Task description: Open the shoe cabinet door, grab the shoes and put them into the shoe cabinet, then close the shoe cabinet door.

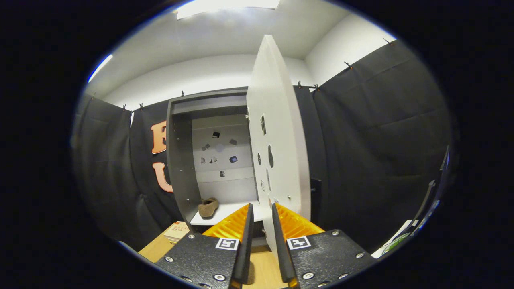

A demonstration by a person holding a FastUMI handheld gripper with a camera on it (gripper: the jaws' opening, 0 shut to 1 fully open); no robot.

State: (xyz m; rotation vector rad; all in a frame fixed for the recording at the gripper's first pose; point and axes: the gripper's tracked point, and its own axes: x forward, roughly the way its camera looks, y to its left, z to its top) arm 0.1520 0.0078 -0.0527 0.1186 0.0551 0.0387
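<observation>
The grey shoe cabinet stands ahead with its white door swung wide open and seen almost edge-on. One brown shoe lies on the cabinet's white bottom shelf, at its left side. My gripper is low in front of the cabinet, its fingers drawn nearly together with only a narrow slit left. The door's lower edge runs down into that slit, close to the right finger. I cannot tell whether it touches. The left finger points at the shelf, right of the shoe.
A wooden tabletop lies under the fingers. A small stack of books sits by the cabinet's left foot. Black cloth walls close in on both sides. Some white and green items rest at the far right.
</observation>
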